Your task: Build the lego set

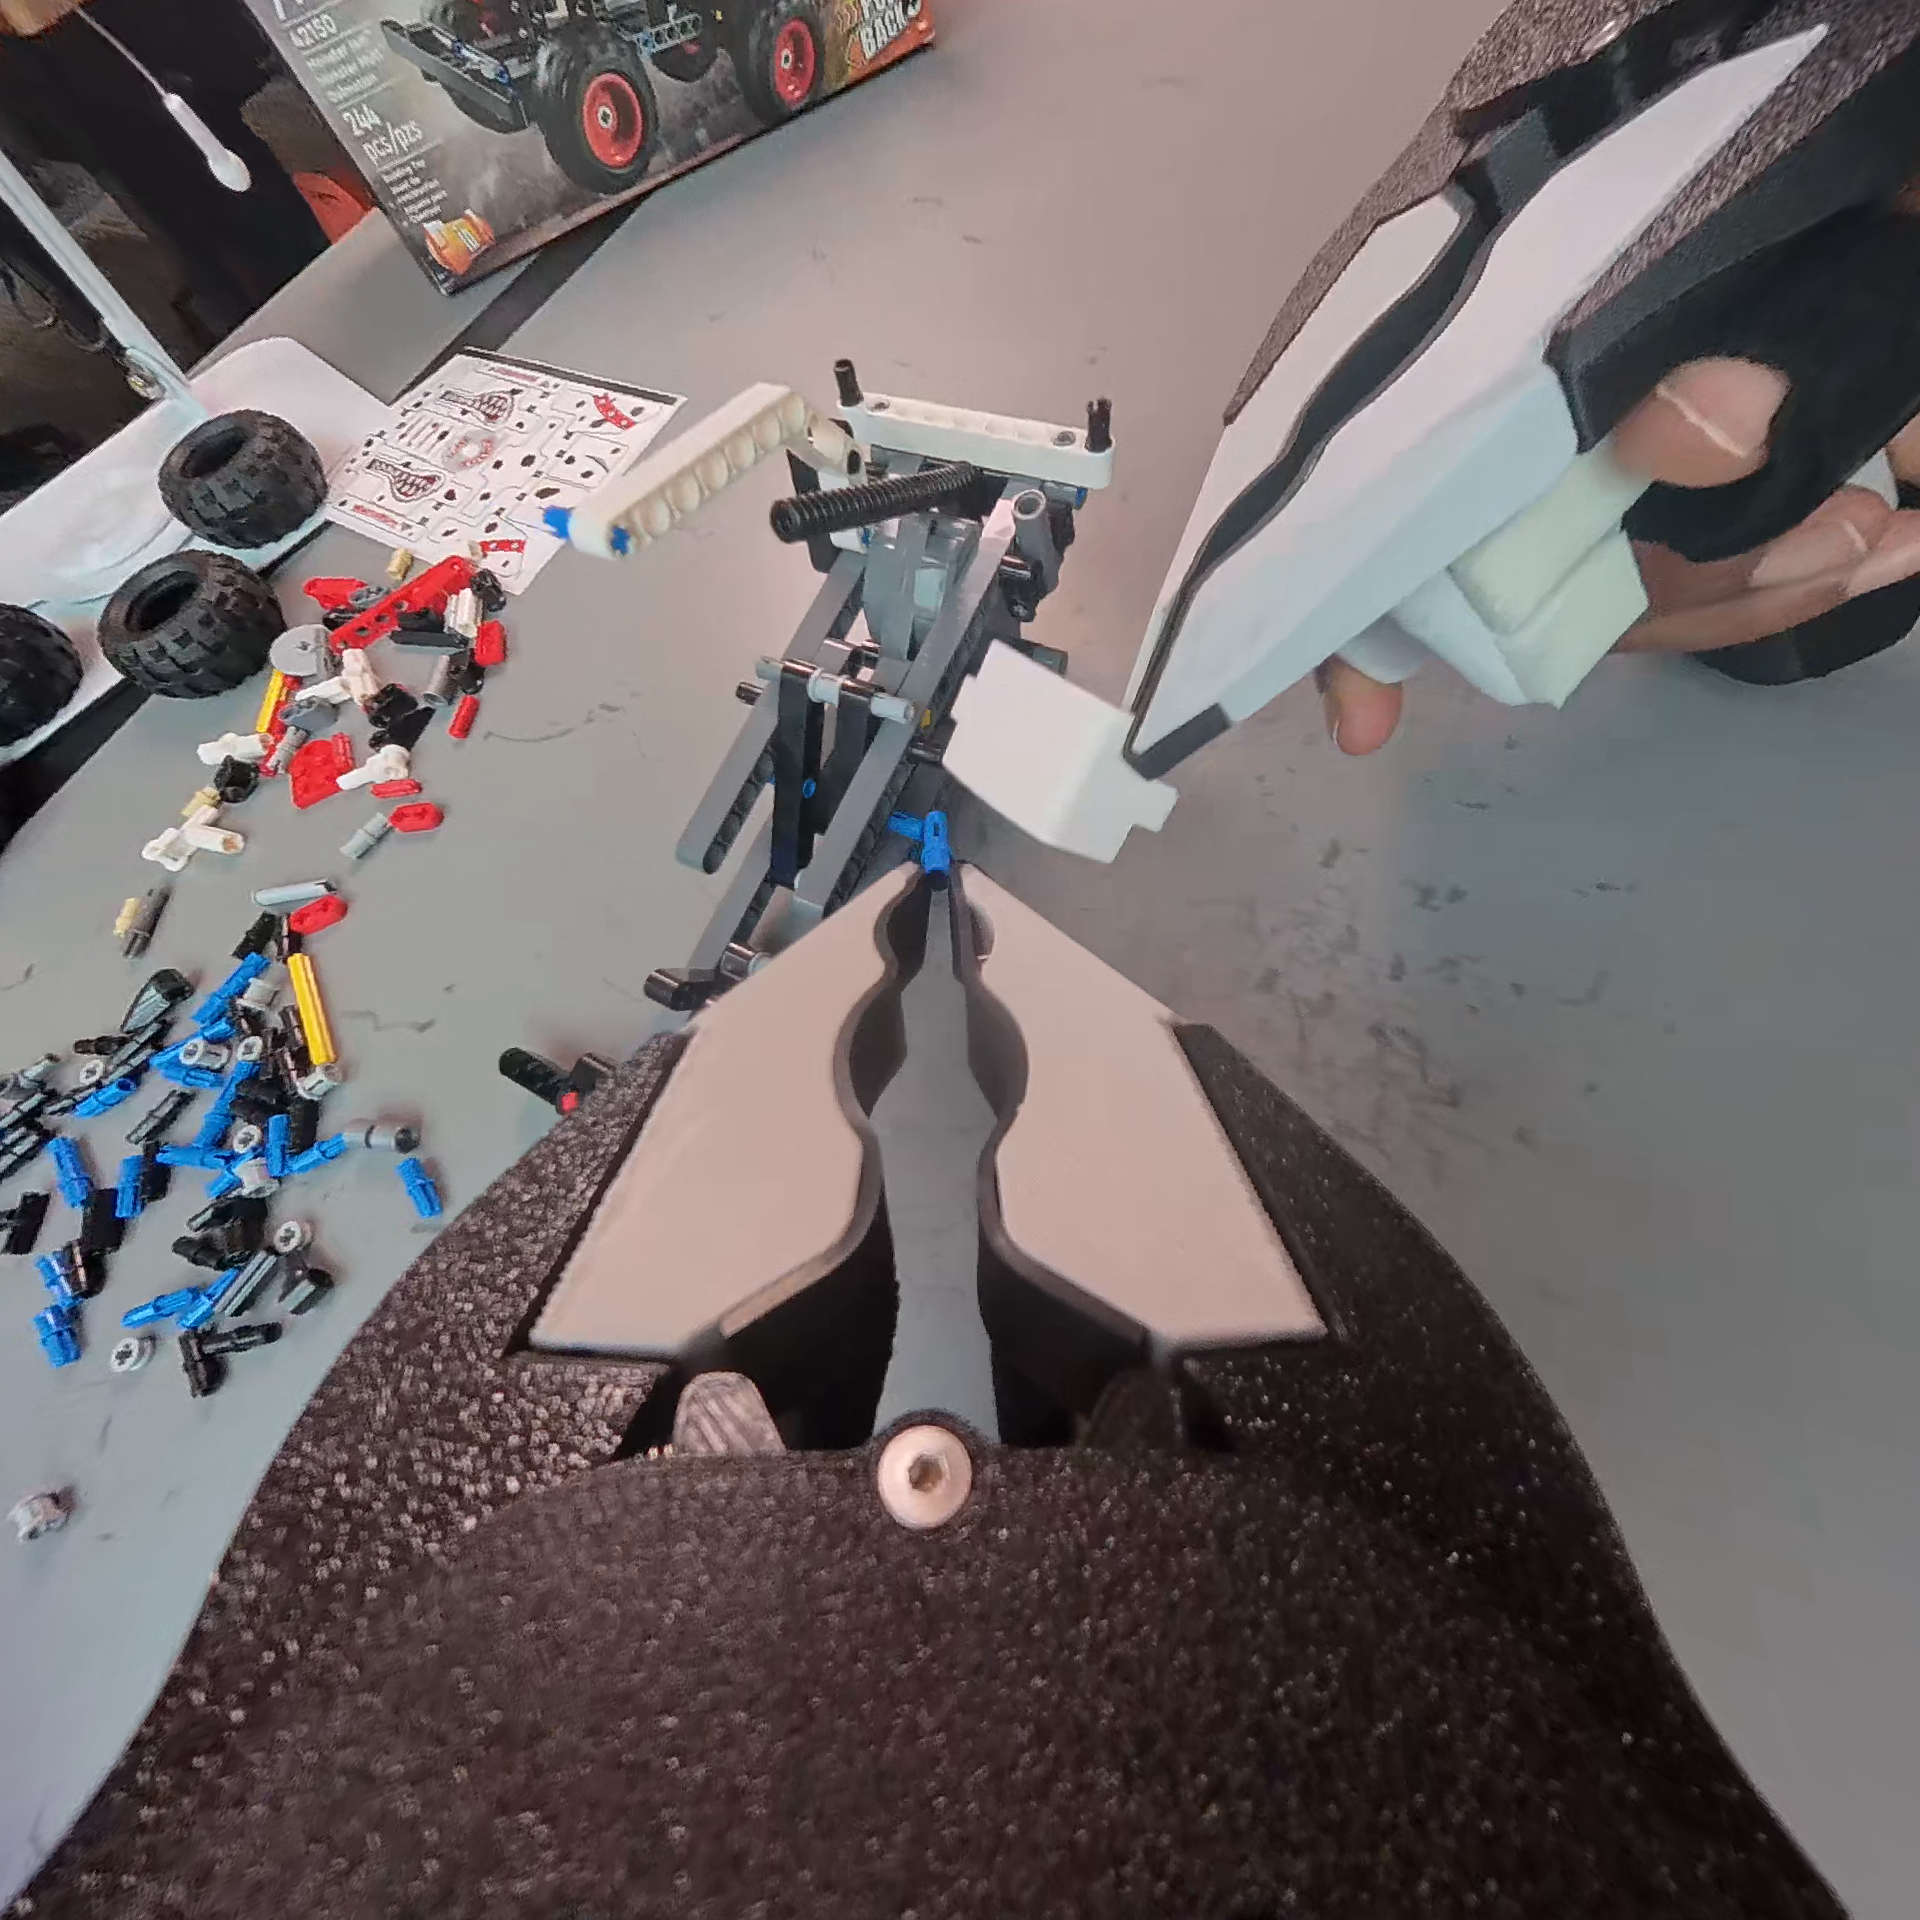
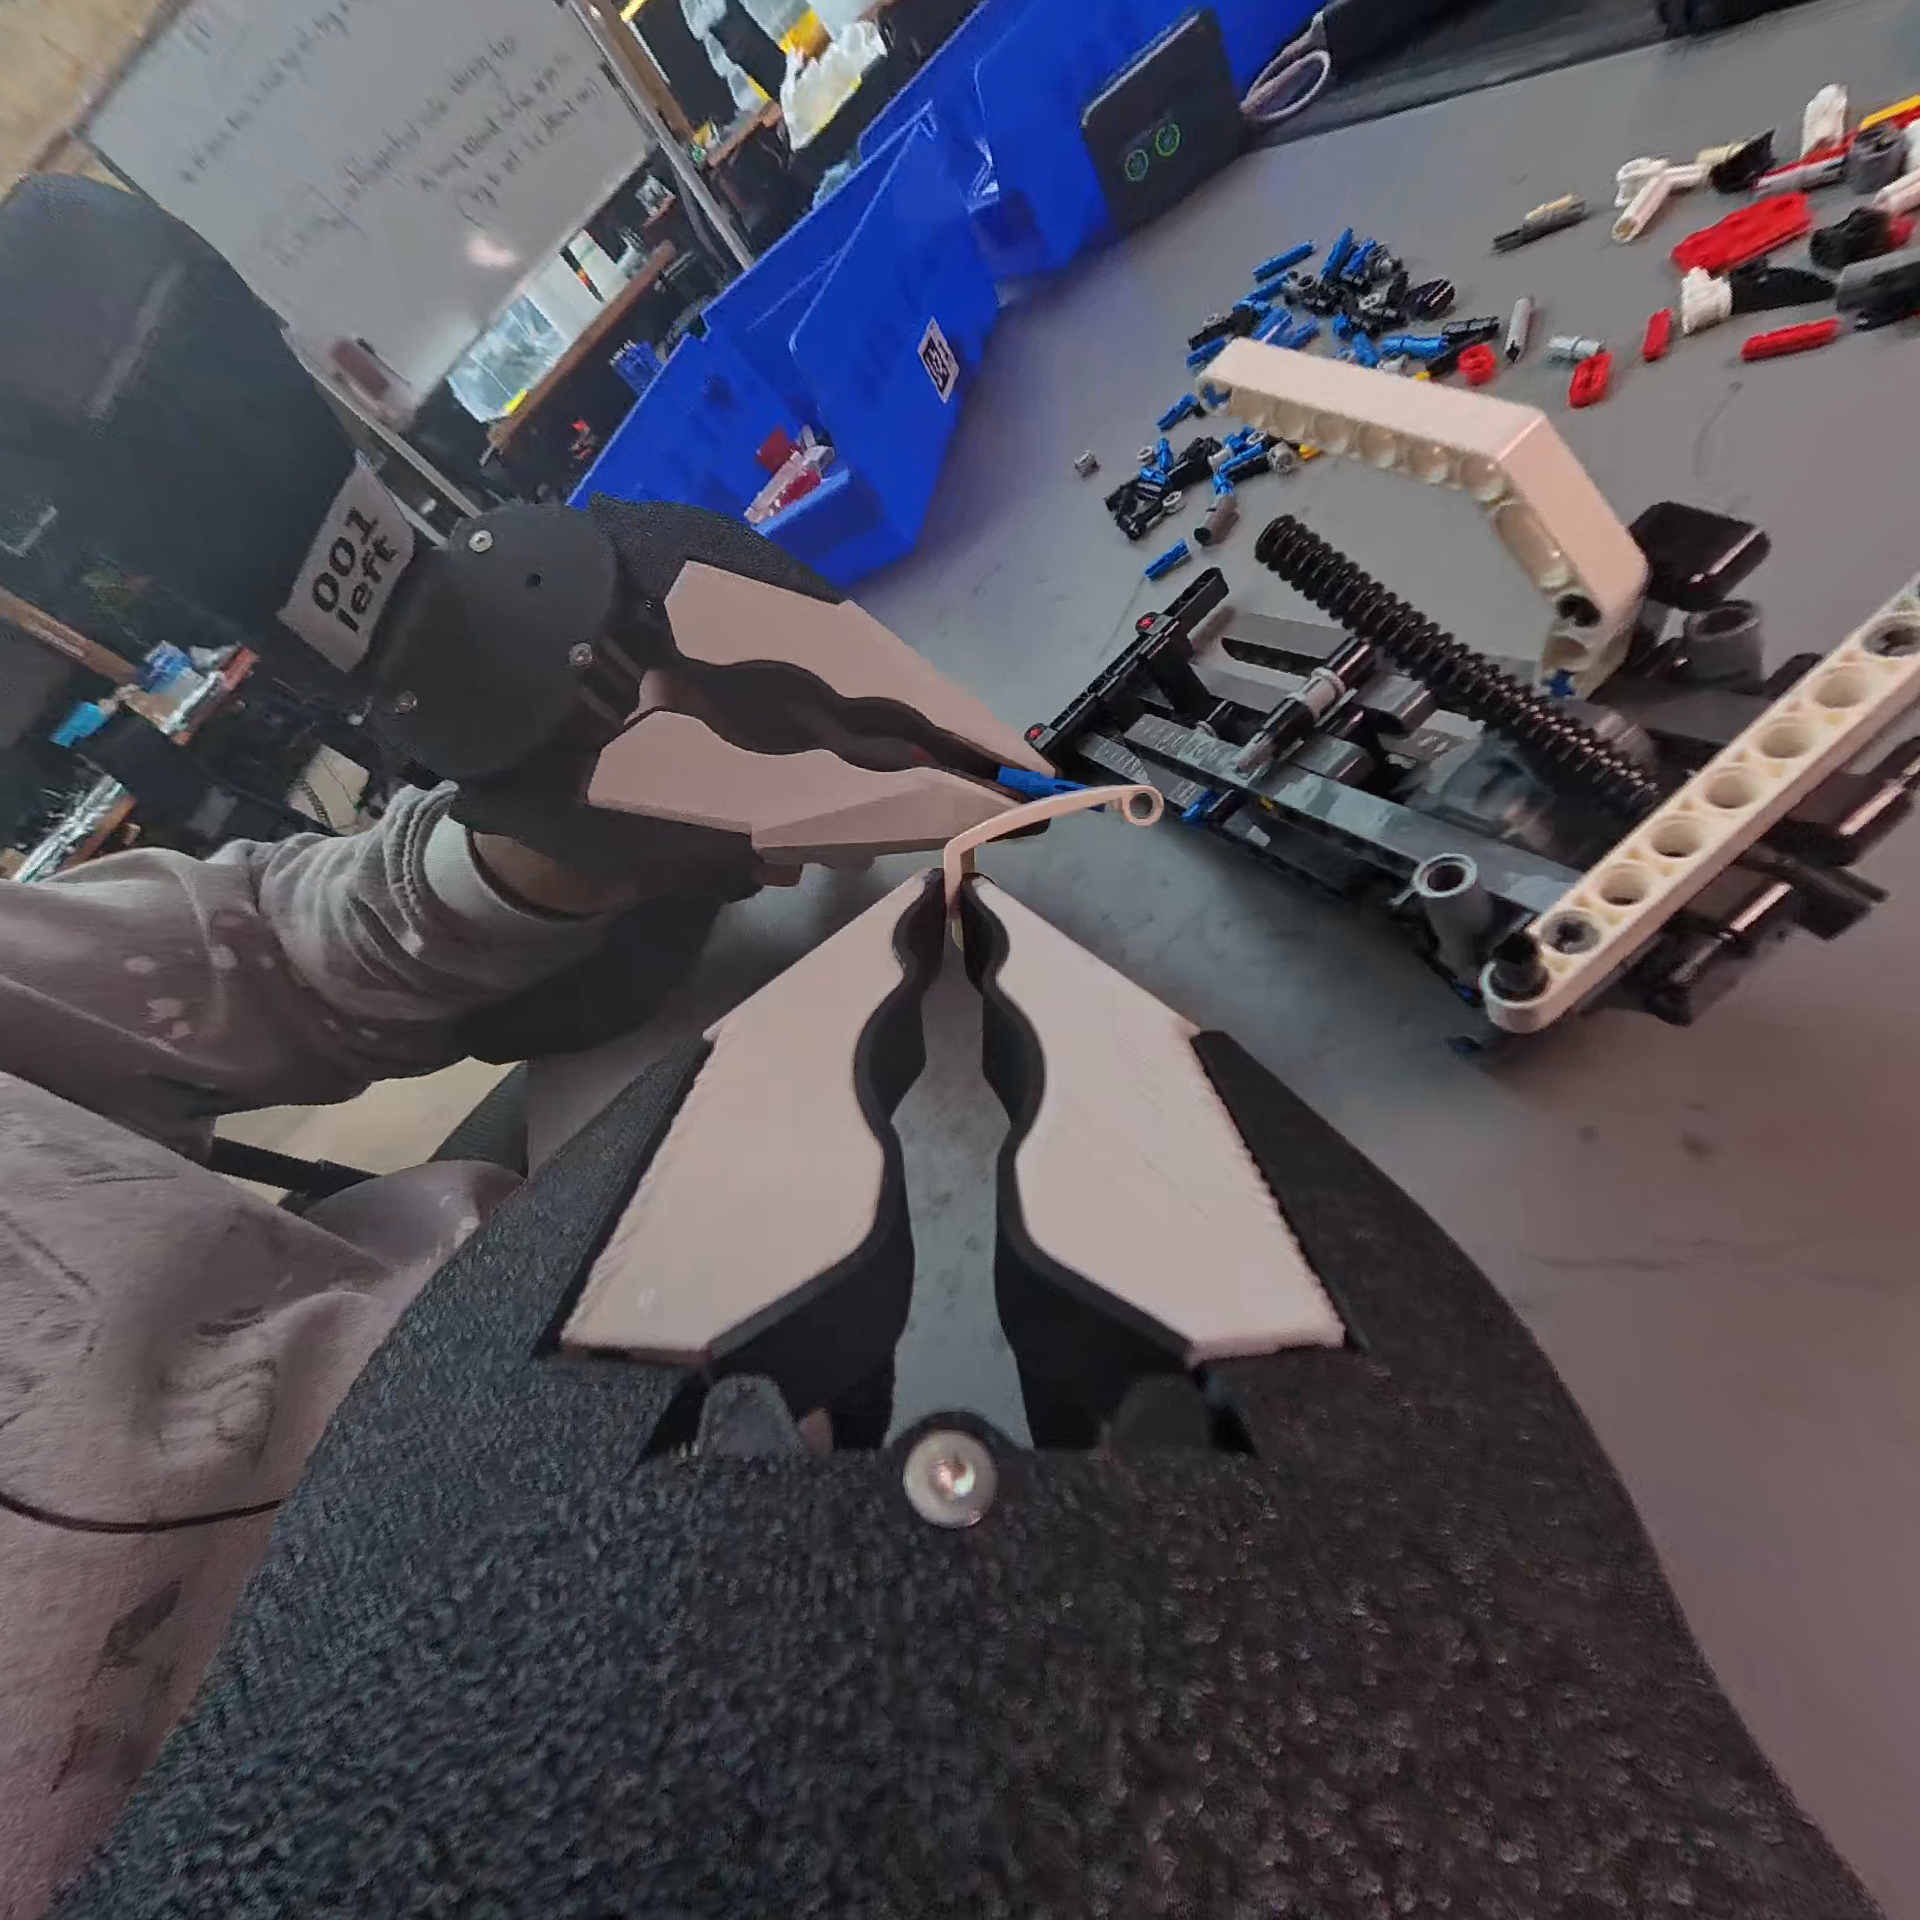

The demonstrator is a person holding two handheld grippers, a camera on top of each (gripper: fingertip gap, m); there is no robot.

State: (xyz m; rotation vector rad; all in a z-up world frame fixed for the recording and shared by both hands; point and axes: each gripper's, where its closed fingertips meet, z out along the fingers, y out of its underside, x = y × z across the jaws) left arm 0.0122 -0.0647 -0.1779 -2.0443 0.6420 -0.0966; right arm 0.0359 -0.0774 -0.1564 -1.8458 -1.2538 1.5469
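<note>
R gripper (image 2: pixel 951 894), frame centre, jaws clamped on thin curved grey piece (image 2: pixel 1049 821) – light, bendy, grip near end; L gripper (image 1: pixel 940 883) pinching blue pin (image 1: pixel 932 836) on rigid chassis (image 1: pixel 831 727) – hold by beams.

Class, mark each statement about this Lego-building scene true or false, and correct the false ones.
1. The left tool is shut on a blue pin. True.
2. The right tool is empty. False: it grips a thin curved white piece.
3. All four tyres are fitted on the chassis. False: loose black tyres lie on the table.
4. A black spring sits on the chassis. True.
</note>
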